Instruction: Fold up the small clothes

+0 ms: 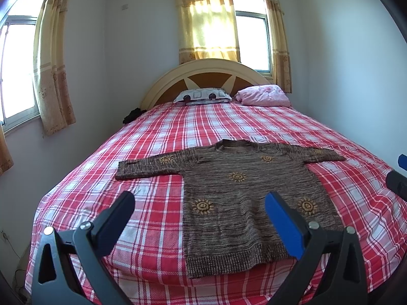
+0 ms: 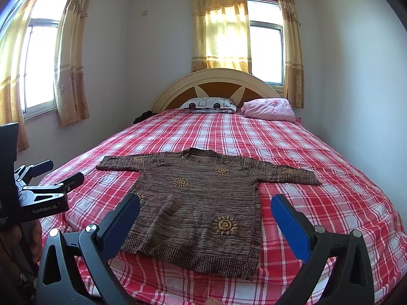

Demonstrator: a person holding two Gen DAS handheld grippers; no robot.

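Both pairs of jaws stood spread wide and held nothing: our left gripper (image 1: 199, 203) and our right gripper (image 2: 206, 206) hung above the near edge of the bed (image 1: 330, 127), neither touching the cloth. From the right wrist view we could also see the left gripper off at the left edge of the bed, likewise apart from the garment.

Our brown knitted sweater (image 1: 244, 193) lay flat on the red checked sheet (image 2: 318, 152), front side up with its yellow sun motifs showing. Its ribbed hem sat close to the near edge of the bed, the neck pointed toward the headboard (image 2: 216, 81), and both sleeves stretched straight out toward the bed's left and right sides. A patterned pillow (image 1: 202, 95) and a pink bundle (image 2: 269, 109) rested well apart from it at the far edge.

We judged that folding had not yet begun: the sweater was fully spread, with no crease or turned-in part visible. As we read it, the next move called for each gripper to come down on a sleeve end or a side of the body, pinch only the knit and not the sheet beneath, and carry it inward across the chest. The loose knit would likely sag and stretch, so a lift clear of the sheet seemed wise.
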